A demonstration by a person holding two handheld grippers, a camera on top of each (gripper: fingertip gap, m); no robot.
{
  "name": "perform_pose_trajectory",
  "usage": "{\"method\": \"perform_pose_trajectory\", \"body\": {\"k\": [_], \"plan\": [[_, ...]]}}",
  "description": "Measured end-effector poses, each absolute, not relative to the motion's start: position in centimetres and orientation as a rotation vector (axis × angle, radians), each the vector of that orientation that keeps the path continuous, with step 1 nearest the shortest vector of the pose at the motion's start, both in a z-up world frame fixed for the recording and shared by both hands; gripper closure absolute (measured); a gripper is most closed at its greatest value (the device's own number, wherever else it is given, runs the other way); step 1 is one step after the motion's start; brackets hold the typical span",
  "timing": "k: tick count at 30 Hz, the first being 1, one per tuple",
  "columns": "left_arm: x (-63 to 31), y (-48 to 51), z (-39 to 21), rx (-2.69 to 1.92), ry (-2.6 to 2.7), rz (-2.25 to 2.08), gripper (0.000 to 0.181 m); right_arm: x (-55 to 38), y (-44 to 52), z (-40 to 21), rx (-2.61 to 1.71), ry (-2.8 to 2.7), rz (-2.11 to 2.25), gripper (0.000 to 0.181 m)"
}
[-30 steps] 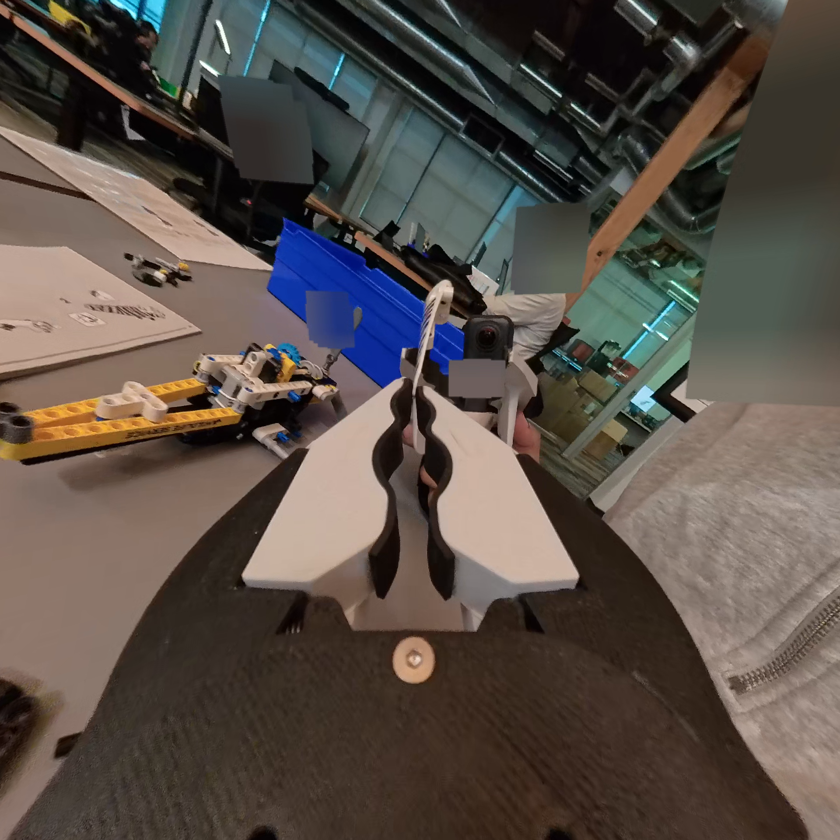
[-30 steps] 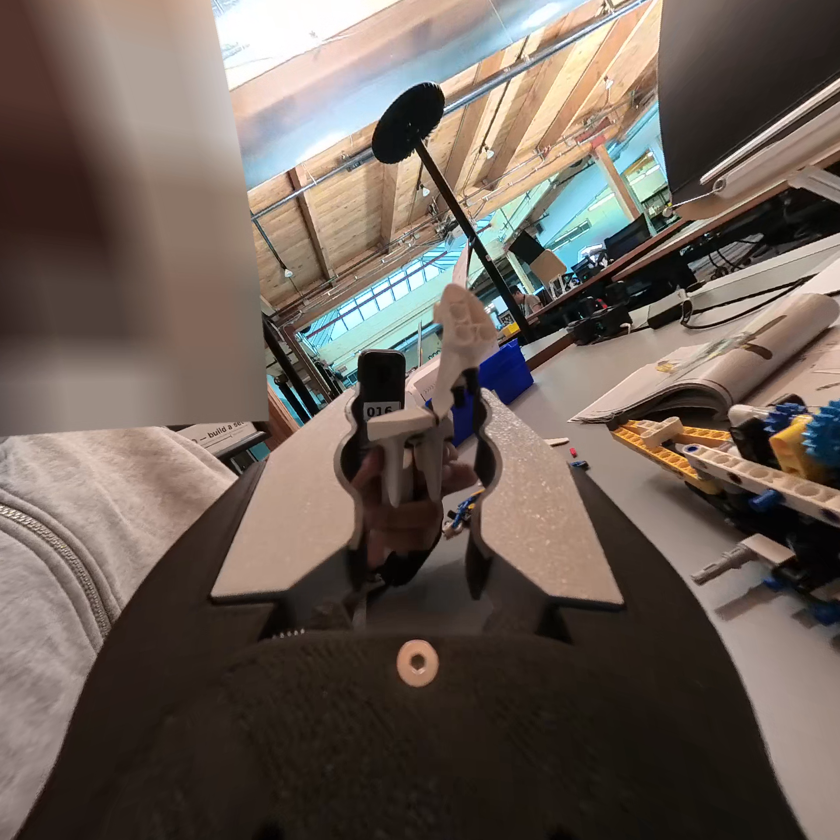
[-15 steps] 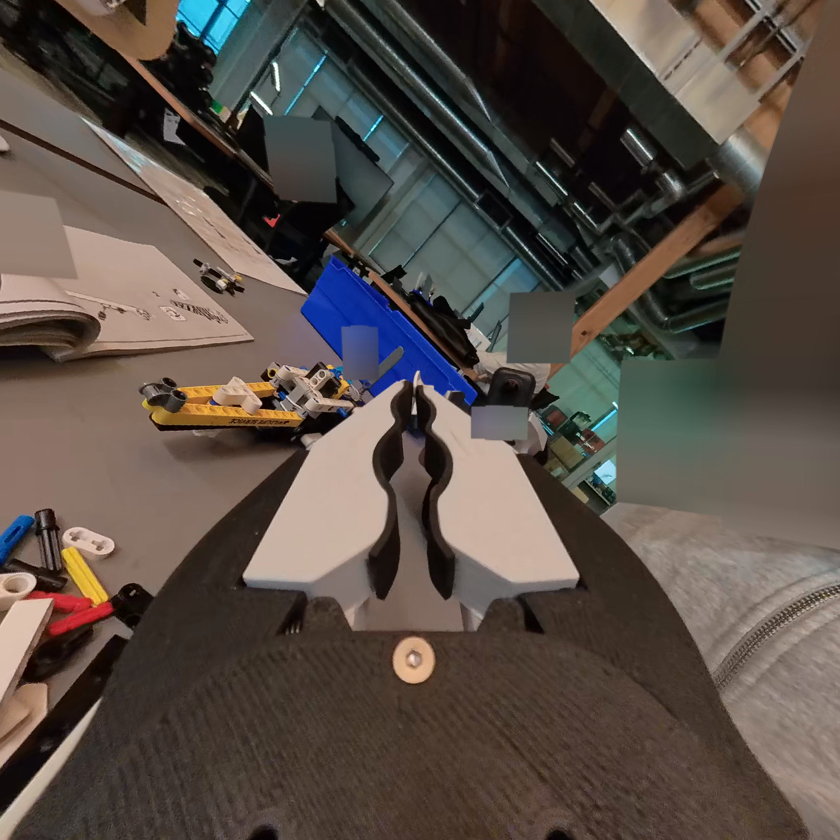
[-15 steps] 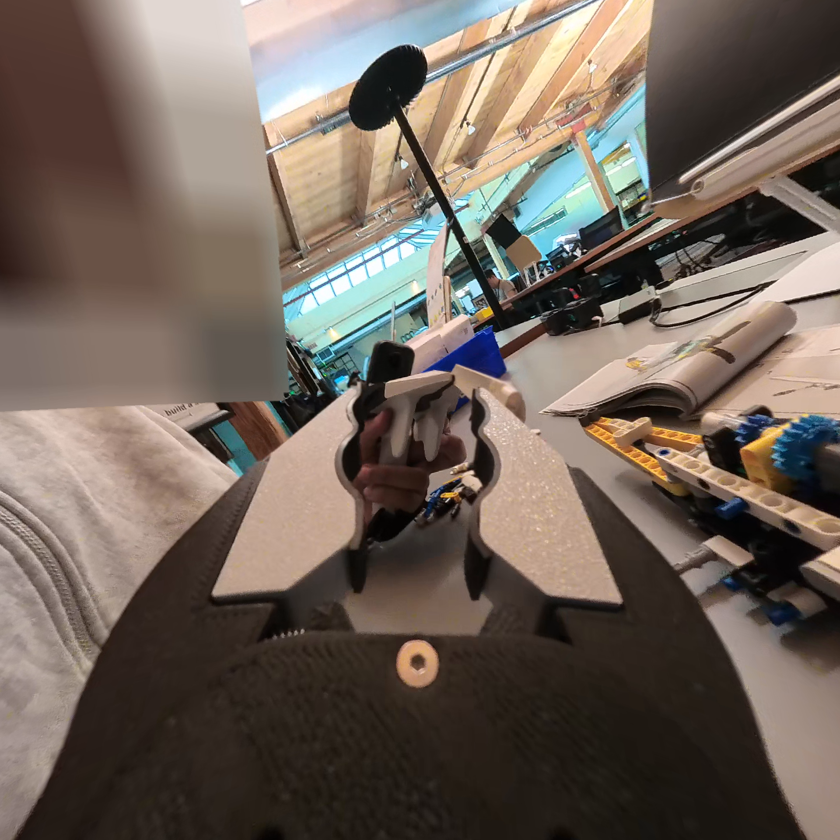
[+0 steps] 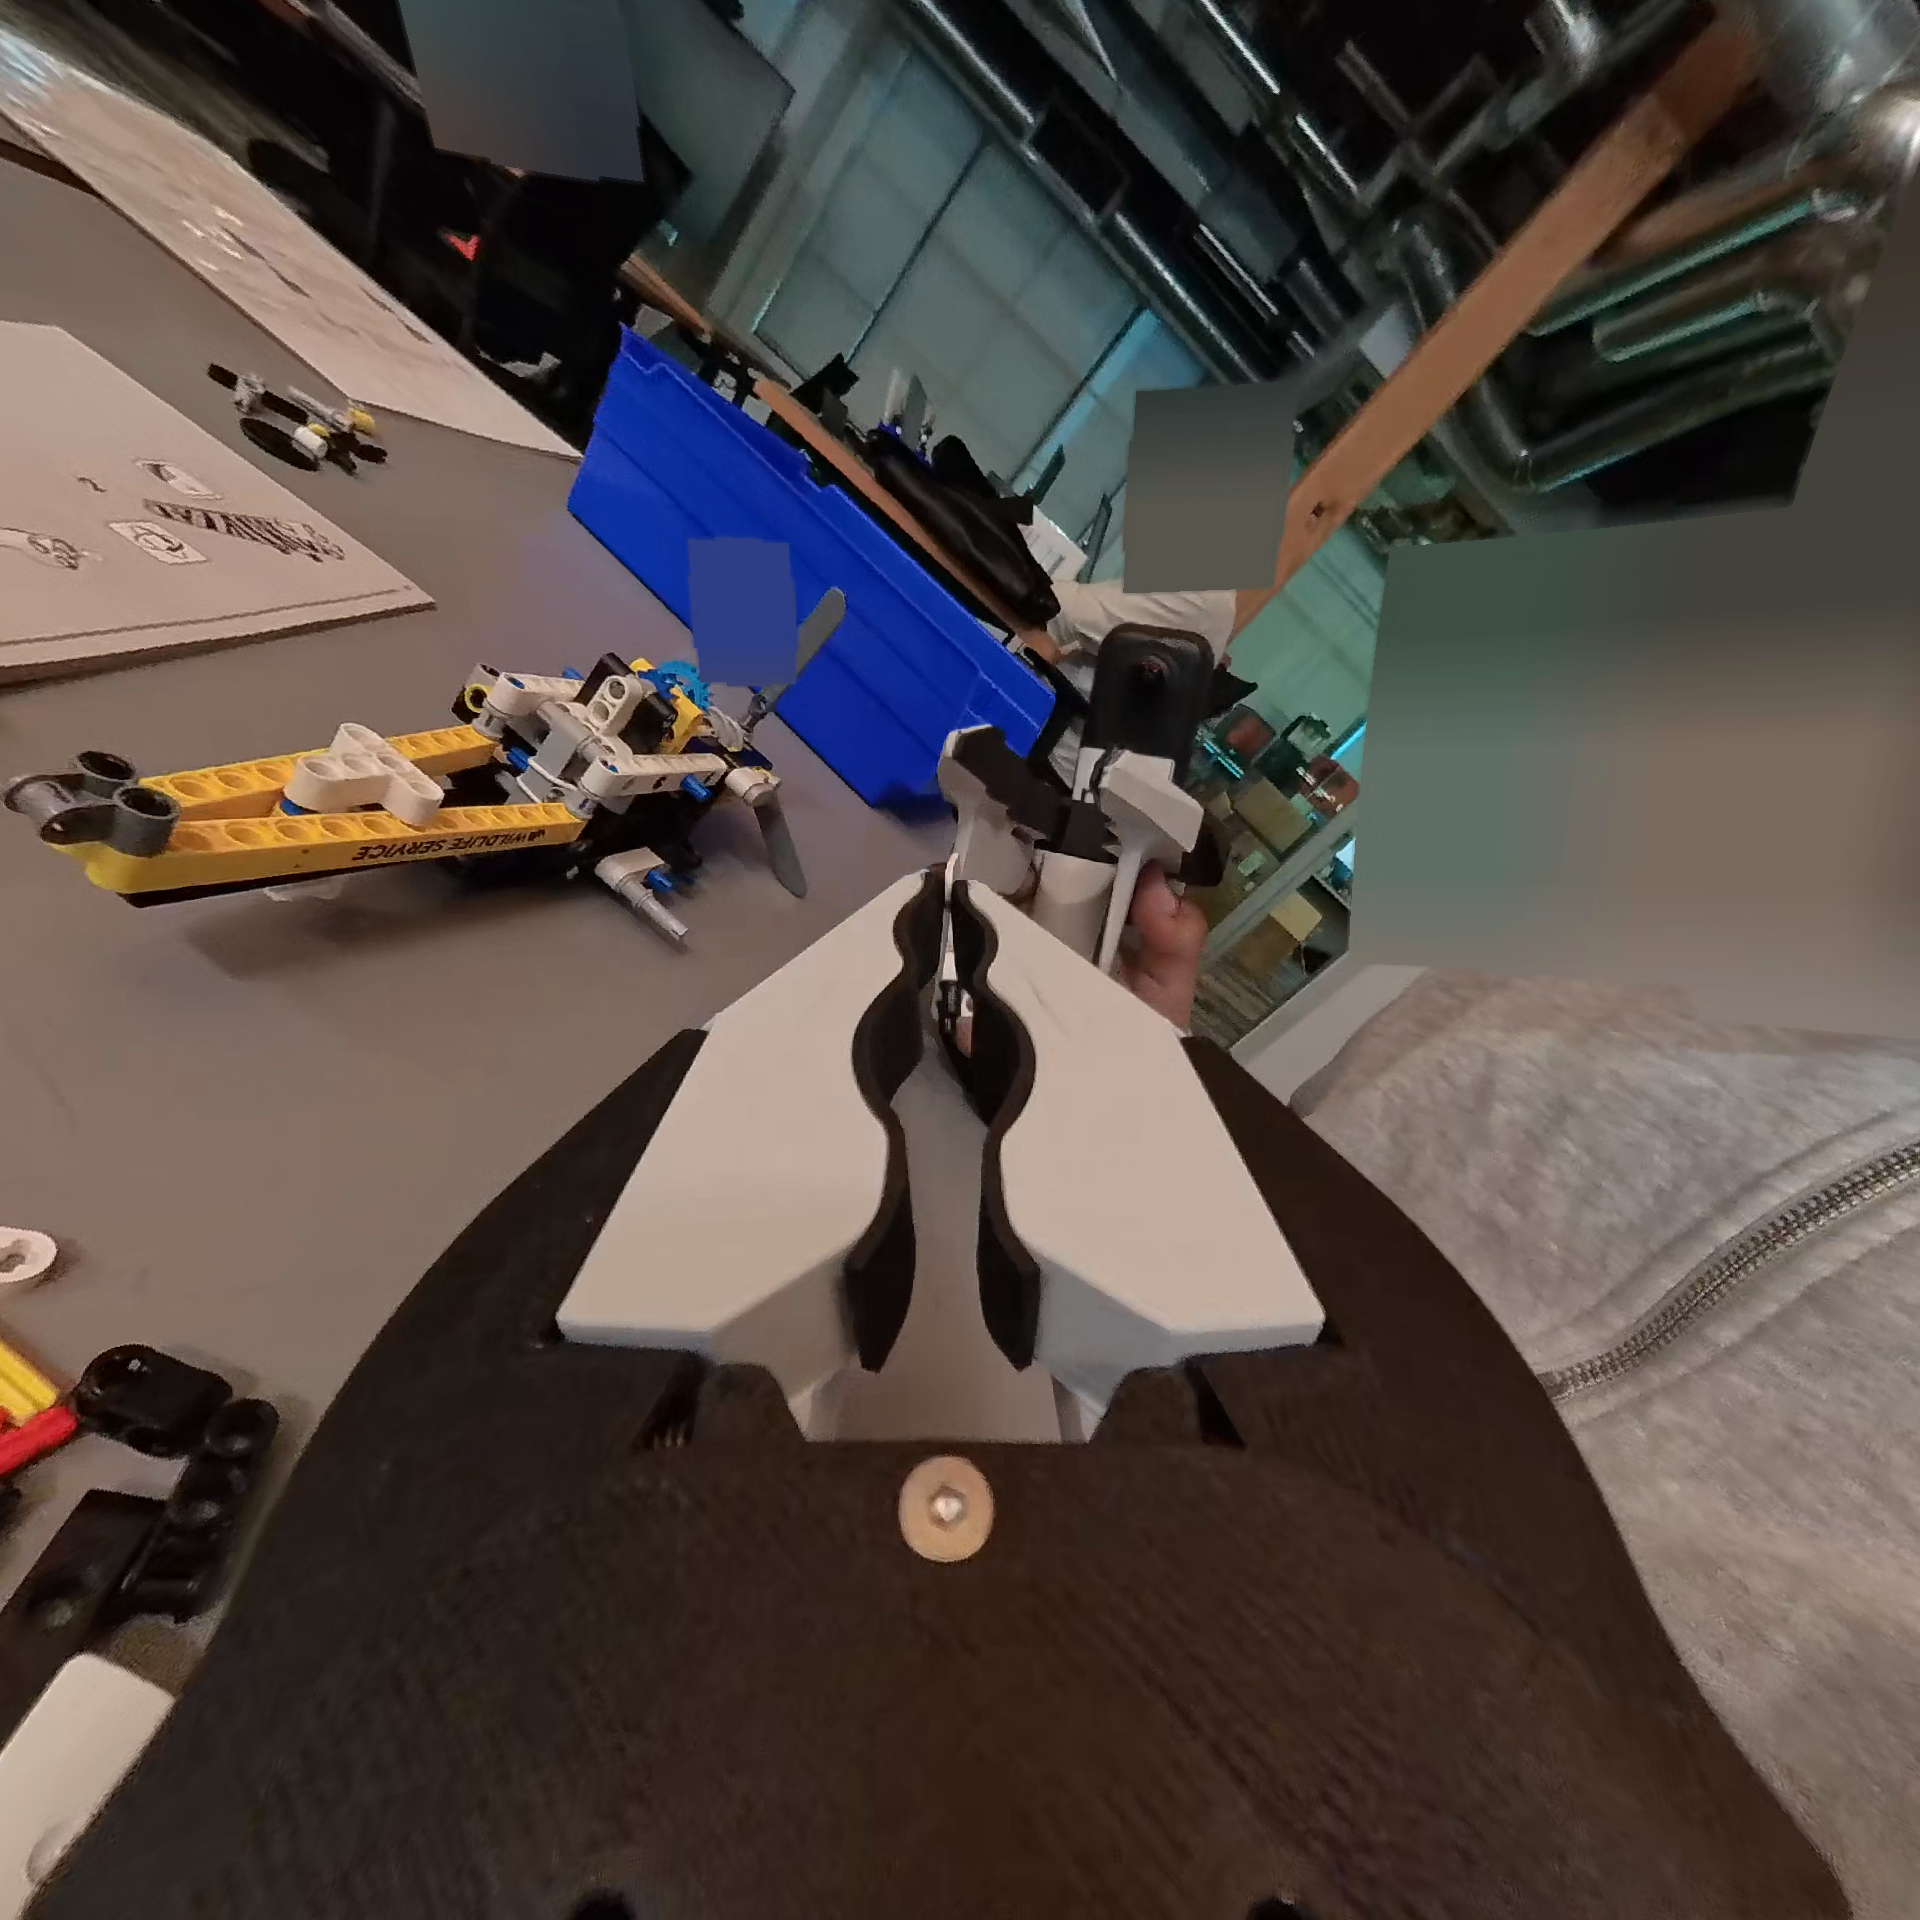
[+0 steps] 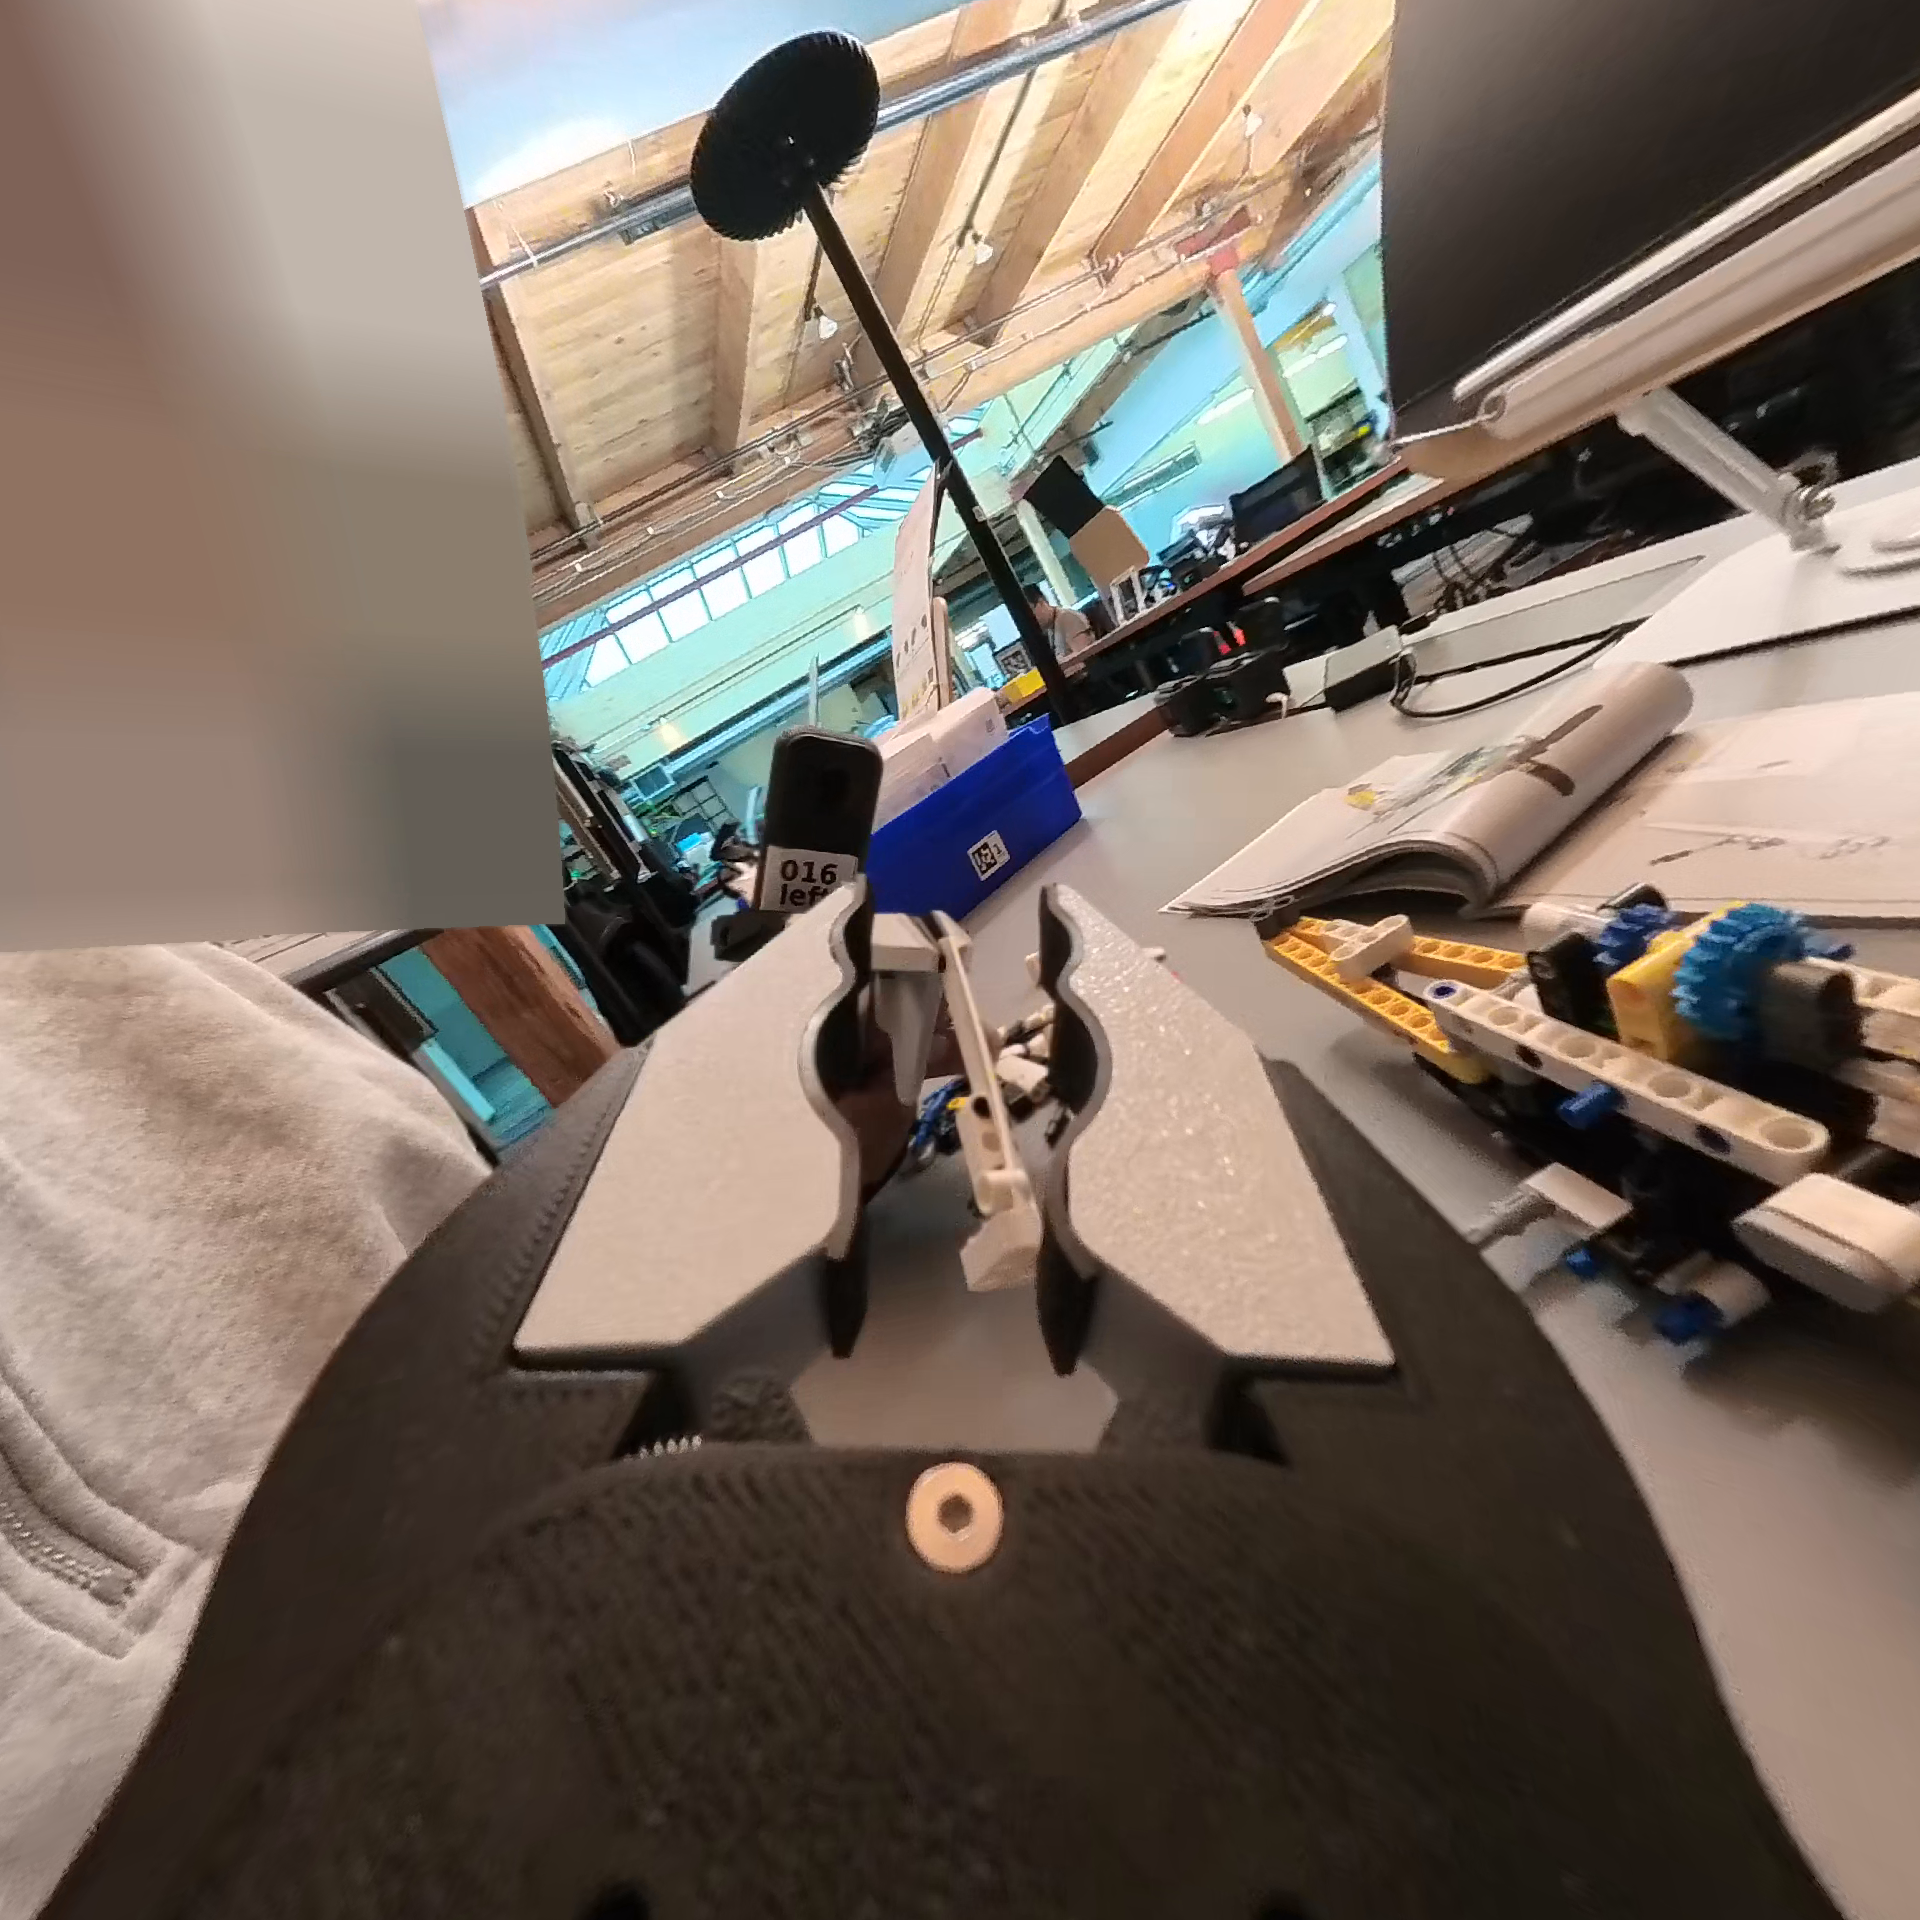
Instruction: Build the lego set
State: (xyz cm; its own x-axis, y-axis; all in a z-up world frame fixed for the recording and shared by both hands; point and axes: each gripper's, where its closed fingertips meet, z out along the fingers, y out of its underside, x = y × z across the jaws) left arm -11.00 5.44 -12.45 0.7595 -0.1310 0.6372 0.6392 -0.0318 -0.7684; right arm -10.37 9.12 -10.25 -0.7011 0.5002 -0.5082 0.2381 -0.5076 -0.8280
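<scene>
While the yellow-and-white lego model [image 5: 416,795] lies on the grey table [image 5: 260,1039], well left of the left gripper [image 5: 943,904], that gripper's jaws are nearly closed on a thin white lego piece [image 5: 948,966] at their tips. The right gripper [image 6: 951,920], jaws parted, surrounds the same white lego piece [image 6: 982,1091], which may touch its right finger. Only the left wrist view shows loose lego parts [image 5: 125,1434]; only the right shows the open booklet [image 6: 1475,821].

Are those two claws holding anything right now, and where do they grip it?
The left gripper pinches a thin white piece by one end. The right gripper is open around it.
</scene>
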Motion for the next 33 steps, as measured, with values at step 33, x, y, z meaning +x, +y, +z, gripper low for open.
{"method": "perform_pose_trajectory", "body": {"k": [33], "plan": [[-10.4,6.1,-12.8,-1.534,-0.413,-0.593,0.159,-10.5,8.2,-13.4,-1.346,-1.783,2.373,0.181]]}}
